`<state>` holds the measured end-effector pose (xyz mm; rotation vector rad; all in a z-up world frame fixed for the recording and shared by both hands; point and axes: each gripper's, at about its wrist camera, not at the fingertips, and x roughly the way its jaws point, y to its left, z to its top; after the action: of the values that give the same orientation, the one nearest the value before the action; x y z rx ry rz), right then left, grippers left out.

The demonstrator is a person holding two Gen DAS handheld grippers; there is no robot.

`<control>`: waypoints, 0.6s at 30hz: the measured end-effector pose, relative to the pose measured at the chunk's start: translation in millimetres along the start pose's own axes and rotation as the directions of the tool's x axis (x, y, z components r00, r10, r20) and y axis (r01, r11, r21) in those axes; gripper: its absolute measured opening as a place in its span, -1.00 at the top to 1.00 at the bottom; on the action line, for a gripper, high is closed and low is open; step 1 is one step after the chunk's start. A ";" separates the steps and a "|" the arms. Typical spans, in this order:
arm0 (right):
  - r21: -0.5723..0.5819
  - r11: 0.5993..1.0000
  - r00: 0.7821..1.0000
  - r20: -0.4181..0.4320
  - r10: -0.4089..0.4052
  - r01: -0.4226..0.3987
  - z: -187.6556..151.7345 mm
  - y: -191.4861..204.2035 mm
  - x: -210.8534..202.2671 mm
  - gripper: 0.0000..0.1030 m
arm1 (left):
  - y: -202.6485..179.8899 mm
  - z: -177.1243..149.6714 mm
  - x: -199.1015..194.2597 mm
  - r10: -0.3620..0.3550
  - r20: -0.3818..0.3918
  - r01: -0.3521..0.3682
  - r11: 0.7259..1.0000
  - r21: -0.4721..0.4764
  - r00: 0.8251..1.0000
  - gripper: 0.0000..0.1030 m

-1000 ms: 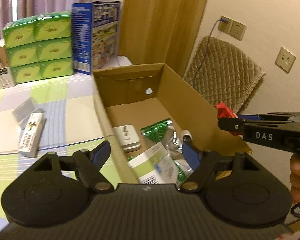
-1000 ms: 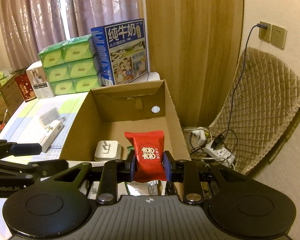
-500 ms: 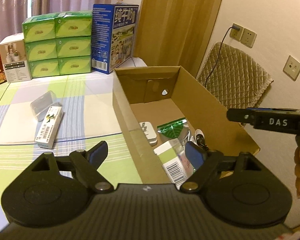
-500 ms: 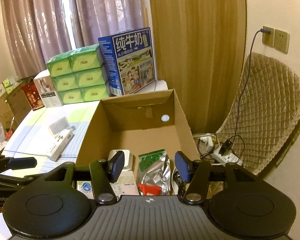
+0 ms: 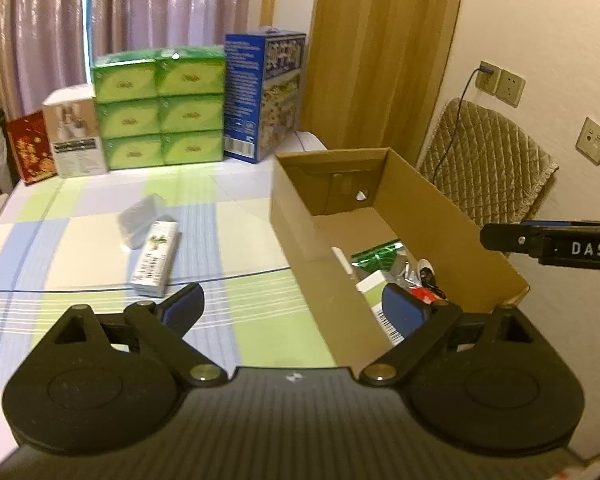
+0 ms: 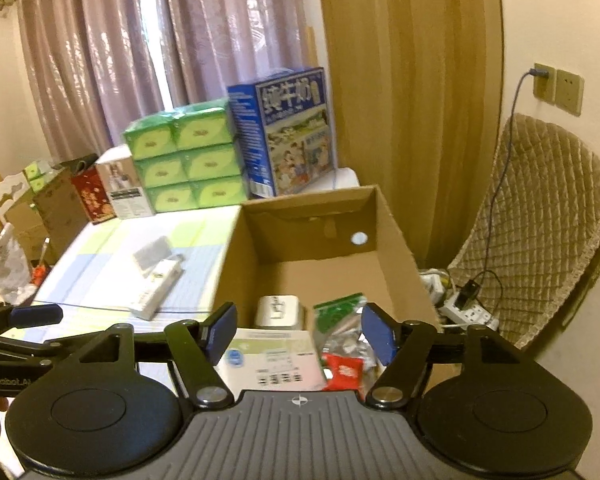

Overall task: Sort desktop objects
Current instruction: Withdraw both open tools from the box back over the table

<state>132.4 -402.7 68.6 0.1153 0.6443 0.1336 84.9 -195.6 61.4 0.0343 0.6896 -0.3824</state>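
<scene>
left black two-finger gripper with blue pads [image 5: 294, 310]: jaws spread wide, just been opening, nothing between the pads. hovering above the near left wall of the open brown cardboard box [image 5: 452, 216]; one pad over the checked green-and-blue tablecloth [image 5: 80, 240], the other over the box interior.

right black two-finger gripper with blue pads [image 6: 300, 330]: jaws apart, just been opening, nothing gripped. small red foil packet with white print [image 6: 343, 369] lying loose on the box floor, below and just inside the right-hand pad, not touched by either pad. same packet partly visible in the left view [image 5: 422, 294] beside the left gripper's right pad.

also in the box: white-and-green printed carton [image 6: 272, 358] at the near end, silver-and-green foil pouch [image 6: 340, 322] next to the red packet, white rounded plug adapter [image 6: 280, 312] further in.

on the tablecloth, left of the box and well apart from both grippers: long white rectangular carton with dark print [image 5: 155, 258], touching a clear plastic case [image 5: 140, 214] behind it.
</scene>
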 end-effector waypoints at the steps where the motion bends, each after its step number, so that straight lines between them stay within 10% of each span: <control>1: -0.002 1.000 1.000 0.006 0.009 -0.009 0.3 5.0 -3.4 -0.37 | 2.6 -0.3 -5.9 0.007 0.006 -0.007 1.000 0.000 1.000 -0.84; 18: -0.044 0.987 0.987 0.020 0.157 -0.156 -4.7 88.7 -24.3 -0.62 | 70.4 -19.7 -95.7 0.173 0.054 -0.172 0.985 -0.018 0.983 -0.93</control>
<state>102.5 -318.9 92.4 0.1268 0.6083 0.2971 30.4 -95.2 99.5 0.0703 0.6287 -0.2118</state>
